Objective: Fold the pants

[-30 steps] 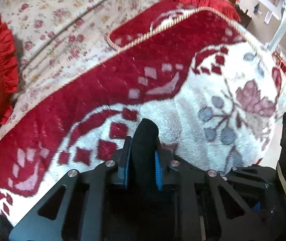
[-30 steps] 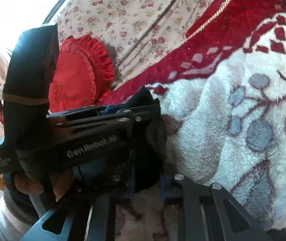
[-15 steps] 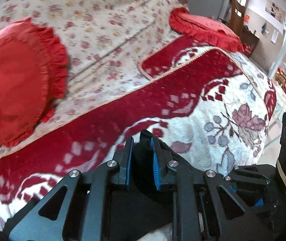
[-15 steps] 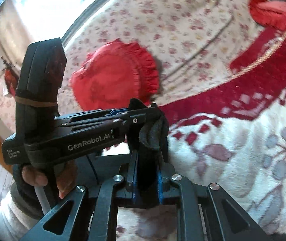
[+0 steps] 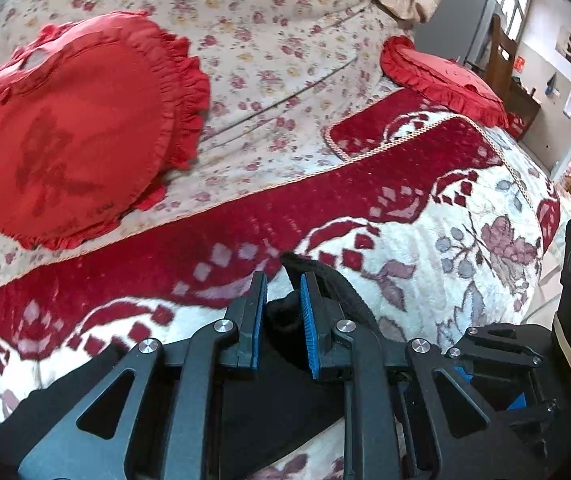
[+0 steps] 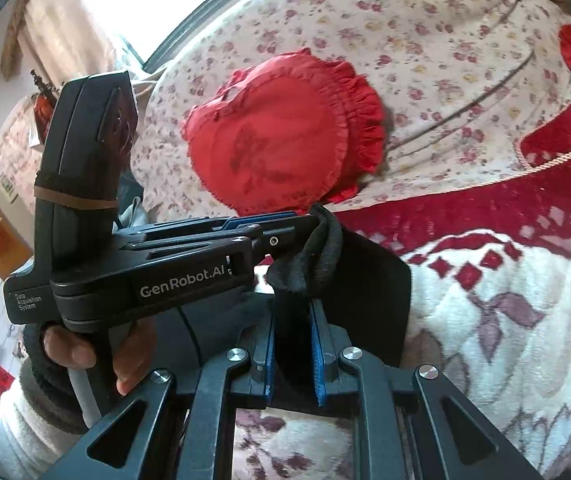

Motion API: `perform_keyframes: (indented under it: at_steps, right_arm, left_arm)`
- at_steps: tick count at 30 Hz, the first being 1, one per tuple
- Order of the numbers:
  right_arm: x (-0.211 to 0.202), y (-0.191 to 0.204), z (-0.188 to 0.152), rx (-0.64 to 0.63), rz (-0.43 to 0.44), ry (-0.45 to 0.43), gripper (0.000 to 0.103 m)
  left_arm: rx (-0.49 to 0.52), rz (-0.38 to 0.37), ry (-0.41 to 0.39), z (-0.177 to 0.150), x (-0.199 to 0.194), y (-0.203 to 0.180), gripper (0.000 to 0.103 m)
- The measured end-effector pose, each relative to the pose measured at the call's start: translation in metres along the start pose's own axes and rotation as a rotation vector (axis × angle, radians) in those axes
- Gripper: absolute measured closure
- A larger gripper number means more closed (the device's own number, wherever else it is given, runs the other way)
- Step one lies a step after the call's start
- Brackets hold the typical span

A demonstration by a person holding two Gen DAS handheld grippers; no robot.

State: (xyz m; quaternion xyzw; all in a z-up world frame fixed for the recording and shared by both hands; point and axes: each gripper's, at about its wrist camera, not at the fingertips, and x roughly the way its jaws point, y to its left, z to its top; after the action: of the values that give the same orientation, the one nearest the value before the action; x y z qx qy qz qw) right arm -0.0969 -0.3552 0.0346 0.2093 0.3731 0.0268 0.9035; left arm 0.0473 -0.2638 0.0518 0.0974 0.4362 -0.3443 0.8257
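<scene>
A: L gripper (image 5: 281,316) status?

B: Clamped on the black pants (image 5: 325,284). Blue pads (image 5: 307,320) pinch a bunched fold; the hem sticks up just past the tips.

A: R gripper (image 6: 294,354)?

B: Same, fingers together on the pants (image 6: 365,280). Thick edge pokes up betw. the blue pads (image 6: 318,356); a flat panel hangs to the right of them. In the R view the L gripper (image 6: 313,220) lies sideways, tips on that same bunched edge, a hand (image 6: 85,352) round its handle.

A: Where's the cloth overall?

B: Held up off the bed by both grippers, just above the red & white flower blanket (image 5: 465,240). More black fabric drapes below the L fingers.

A: Anything else nearby?

B: Round red frilled cushion (image 5: 73,128) on the flower-print sheet (image 5: 269,40) beyond the blanket, well apart from the pants. 2nd red cushion (image 5: 441,76) far right.
</scene>
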Motion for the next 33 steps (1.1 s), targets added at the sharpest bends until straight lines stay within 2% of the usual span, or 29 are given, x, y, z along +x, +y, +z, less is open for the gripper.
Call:
perform_keyframes:
  at_steps: [18,33]
  right_arm:
    - [0.058,0.057,0.001,-0.082,0.072,0.112,0.089]
    - [0.119,0.066,-0.016,-0.086,0.112,0.242,0.089]
  left_arm:
    - [-0.134,0.071,-0.005,-0.040,-0.029,0.071,0.087]
    - [-0.248,0.097,0.050,-0.074,-0.010,0.116,0.087]
